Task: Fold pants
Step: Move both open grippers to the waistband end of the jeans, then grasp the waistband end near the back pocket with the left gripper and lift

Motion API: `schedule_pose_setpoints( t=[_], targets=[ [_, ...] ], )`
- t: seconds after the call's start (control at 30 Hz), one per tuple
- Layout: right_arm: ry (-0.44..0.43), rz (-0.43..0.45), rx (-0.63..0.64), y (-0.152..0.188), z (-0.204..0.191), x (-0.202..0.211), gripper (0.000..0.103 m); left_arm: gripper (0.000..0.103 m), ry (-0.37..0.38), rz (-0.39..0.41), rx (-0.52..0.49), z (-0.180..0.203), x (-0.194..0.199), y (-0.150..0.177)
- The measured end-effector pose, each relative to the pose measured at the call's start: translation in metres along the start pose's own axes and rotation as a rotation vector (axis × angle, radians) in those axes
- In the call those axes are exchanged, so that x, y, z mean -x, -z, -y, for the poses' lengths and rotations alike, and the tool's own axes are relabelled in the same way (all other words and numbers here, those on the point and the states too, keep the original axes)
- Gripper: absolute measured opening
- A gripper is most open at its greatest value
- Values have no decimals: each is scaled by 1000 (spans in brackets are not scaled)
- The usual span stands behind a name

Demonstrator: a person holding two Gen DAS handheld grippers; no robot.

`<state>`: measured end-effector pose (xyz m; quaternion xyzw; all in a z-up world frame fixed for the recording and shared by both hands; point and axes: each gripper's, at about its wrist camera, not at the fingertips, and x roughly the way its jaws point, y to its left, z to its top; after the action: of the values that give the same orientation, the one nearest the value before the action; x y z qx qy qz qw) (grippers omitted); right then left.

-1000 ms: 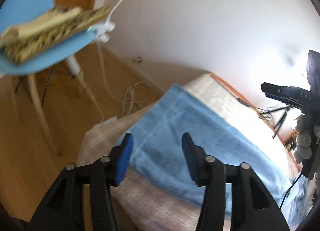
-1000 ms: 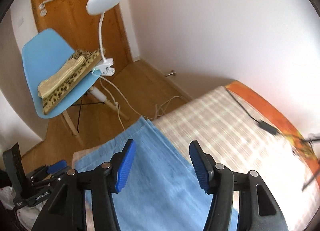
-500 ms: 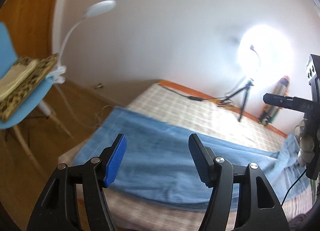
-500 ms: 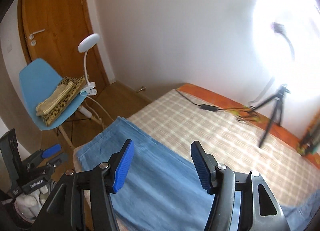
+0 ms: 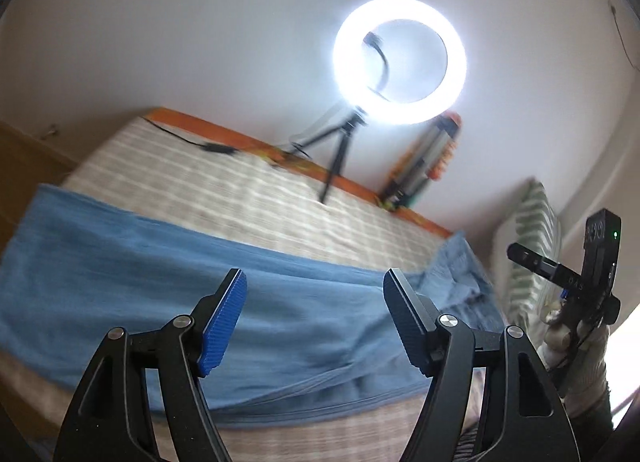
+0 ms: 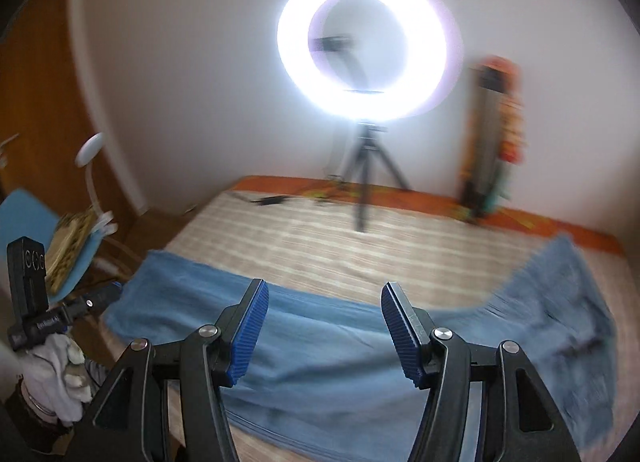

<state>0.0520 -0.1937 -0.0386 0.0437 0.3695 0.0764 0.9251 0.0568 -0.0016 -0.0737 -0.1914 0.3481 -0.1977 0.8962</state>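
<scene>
Blue pants [image 5: 132, 278] [image 6: 320, 366] lie lengthwise along the near edge of a bed with a beige checked cover [image 5: 248, 197] [image 6: 400, 246]; the wider, rumpled end lies at the right. My left gripper [image 5: 316, 322] hangs above the pants, its jaws opening, nothing between the blue pads. My right gripper [image 6: 324, 332] stands open above the pants' middle, also empty. The right gripper's device and a white-gloved hand [image 5: 576, 338] show at the right edge of the left wrist view; the left gripper's device and a gloved hand [image 6: 60, 374] at the lower left of the right wrist view.
A lit ring light on a tripod [image 5: 400, 61] [image 6: 364, 45] stands on the bed's far side, a cable [image 5: 208, 147] beside it. A striped pillow [image 5: 532, 238] lies at the right. A blue chair [image 6: 24, 221] with folded cloth and a desk lamp [image 6: 90, 149] stand left.
Both grippers rose and swung right, from the chair and the pants' left end toward the ring light and the whole bed. The left jaws have widened. The pants lie as before.
</scene>
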Motion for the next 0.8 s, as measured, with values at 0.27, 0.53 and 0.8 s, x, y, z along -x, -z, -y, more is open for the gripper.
schedule_pose_setpoints(
  t=[0.27, 0.53, 0.8],
  targets=[
    [156, 21, -203, 39, 114, 54, 61, 71, 118, -141, -124, 80, -68, -4],
    [291, 14, -341, 90, 202, 97, 61, 75, 269, -274, -196, 161, -142, -4],
    [317, 25, -493, 141, 263, 129, 61, 76, 312, -450, -260, 220, -258, 2]
  ],
)
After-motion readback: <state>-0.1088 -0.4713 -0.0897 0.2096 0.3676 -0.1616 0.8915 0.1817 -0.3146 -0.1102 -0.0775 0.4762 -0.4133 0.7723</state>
